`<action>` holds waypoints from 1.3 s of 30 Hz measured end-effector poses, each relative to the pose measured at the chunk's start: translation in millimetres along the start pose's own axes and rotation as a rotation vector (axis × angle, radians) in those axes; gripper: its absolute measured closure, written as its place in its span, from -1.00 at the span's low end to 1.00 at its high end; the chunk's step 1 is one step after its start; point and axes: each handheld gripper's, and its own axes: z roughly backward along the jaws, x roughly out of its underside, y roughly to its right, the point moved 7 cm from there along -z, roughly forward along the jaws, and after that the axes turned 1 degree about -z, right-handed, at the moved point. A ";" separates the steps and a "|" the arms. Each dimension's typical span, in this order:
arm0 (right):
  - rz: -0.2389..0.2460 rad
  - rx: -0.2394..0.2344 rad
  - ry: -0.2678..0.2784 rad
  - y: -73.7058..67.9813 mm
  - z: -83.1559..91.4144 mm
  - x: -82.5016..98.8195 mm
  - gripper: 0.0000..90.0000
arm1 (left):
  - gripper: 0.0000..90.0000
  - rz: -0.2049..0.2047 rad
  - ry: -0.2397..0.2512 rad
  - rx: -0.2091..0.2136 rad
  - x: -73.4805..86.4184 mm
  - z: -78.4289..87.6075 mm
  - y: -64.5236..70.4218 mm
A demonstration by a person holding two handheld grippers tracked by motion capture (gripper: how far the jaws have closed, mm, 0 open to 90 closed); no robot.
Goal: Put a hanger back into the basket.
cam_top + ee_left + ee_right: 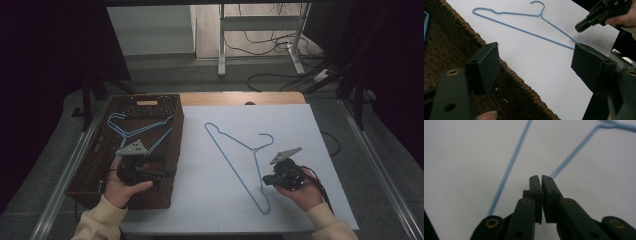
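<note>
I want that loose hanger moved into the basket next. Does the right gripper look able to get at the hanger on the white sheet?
Probably yes: the right gripper sits at the blue hanger, whose wire lies bare on the white sheet. Its jaws are shut, seemingly at the wire already.

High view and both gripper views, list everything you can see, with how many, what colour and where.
Wire hanger on table: one, light blue, flat on the white tabletop, its lower end by the right gripper.
Wire hangers in basket: at least two, light blue, the exact count is hard to tell.
Basket: one, dark brown wicker, left part of the table.
Table: one, white top with a wooden strip along the far edge.
Metal stand: one, pale grey, on the floor beyond the table, with black cables around it.
Left gripper: one, black, over the basket's near right side, jaws wide apart.
Right gripper: one, black, jaws shut at the hanger's wire; whether they pinch it is unclear.
Hands: two, cream sleeves, near edge.
</note>
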 end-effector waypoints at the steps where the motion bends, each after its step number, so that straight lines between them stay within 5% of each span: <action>1: 0.016 -0.010 -0.010 -3.9 -2.1 0.4 0.98 | -0.49 -0.001 0.001 0.000 -0.2 0.2 0.4; 8: 0.089 -0.064 -0.131 -31.6 -19.9 11.3 0.99 | -0.49 0.000 0.001 -0.003 -0.2 0.2 0.7; 13: 0.072 -0.078 -0.164 -37.2 -21.5 19.4 0.99 | -0.49 0.004 0.004 -0.005 -0.3 1.1 -0.4; 18: 0.095 -0.099 -0.168 -47.0 -22.5 21.4 0.99 | -0.49 0.003 0.002 -0.004 -0.6 1.6 -0.1; 28: 0.185 -0.179 -0.170 -91.4 -38.0 10.0 0.99 | -0.49 0.003 0.002 -0.003 -0.7 0.9 -0.4; 39: 0.186 -0.231 -0.111 -116.1 -61.8 -16.7 0.98 | -0.48 0.006 -0.002 0.000 0.0 -0.6 -0.4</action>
